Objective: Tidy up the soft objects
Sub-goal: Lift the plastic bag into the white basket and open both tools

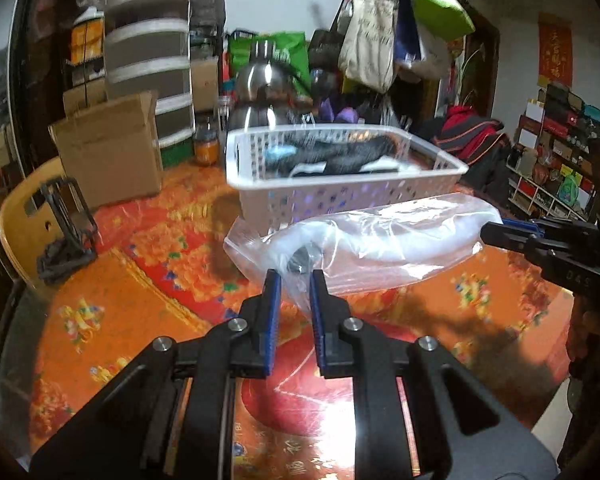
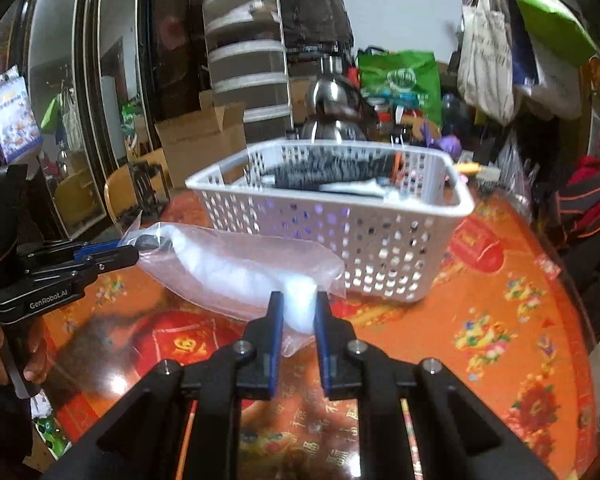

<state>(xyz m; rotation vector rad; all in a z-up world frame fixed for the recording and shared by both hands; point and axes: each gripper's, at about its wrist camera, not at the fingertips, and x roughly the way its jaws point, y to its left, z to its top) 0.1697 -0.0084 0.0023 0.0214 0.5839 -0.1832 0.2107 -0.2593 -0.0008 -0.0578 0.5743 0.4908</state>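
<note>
Left tool (image 1: 291,280) pinches one end of the clear bag (image 1: 364,244); right tool (image 2: 296,300) pinches the other, holding it above the bench (image 1: 140,280) before the white basket (image 1: 340,196). Contents look soft, light; film seems slippery, so corners suit best

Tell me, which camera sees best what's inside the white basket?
The left wrist view does: it looks down over the white basket's rim onto a dark sock-like bundle on white and pale blue fabric. The right wrist view shows the basket more side-on, so mostly its holed wall; only the bundle's top shows.
</note>
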